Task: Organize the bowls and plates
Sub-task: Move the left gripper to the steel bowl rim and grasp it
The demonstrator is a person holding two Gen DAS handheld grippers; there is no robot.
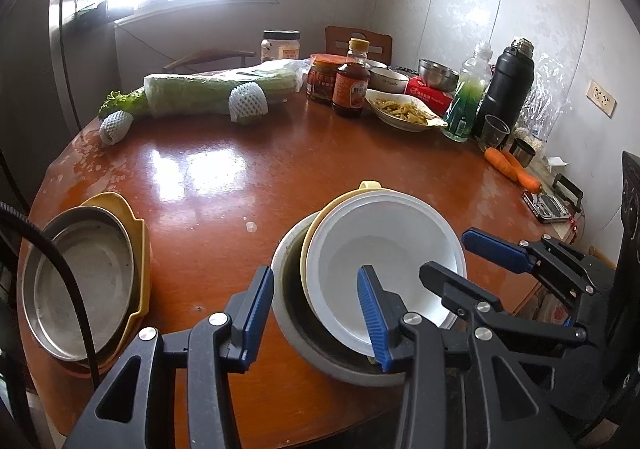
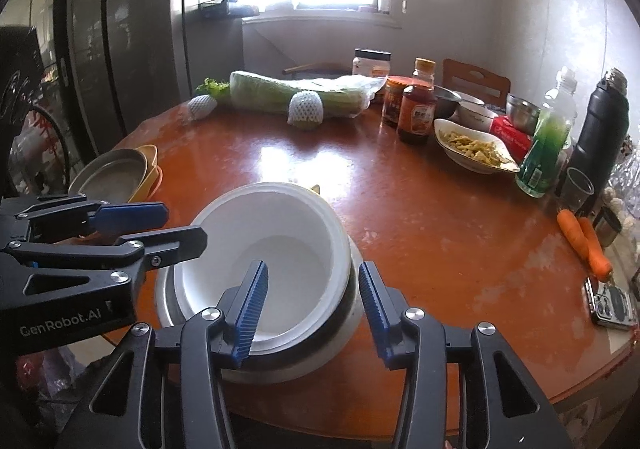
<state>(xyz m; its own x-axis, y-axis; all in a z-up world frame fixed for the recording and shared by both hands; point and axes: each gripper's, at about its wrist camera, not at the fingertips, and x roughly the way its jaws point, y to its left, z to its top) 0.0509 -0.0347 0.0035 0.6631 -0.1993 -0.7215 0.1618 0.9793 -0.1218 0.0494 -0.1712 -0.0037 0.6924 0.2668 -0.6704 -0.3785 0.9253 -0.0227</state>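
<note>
- At the table's [image 1: 224, 185] left edge, your stack of plates [image 1: 86, 281] sits with a metal plate on top of yellow ones.
- Your left tongs [image 1: 316, 315] stand apart, straddling the near left rim of the white bowl [image 1: 384, 249]; whether the pads press it, you cannot tell.
- The white bowl sits nested in a yellow bowl [image 1: 310, 249] and a grey bowl [image 1: 288, 329] near the table's front edge.
- Your right tongs [image 2: 314, 309] stand apart around the white bowl's near right wall, not clamping it.
</note>
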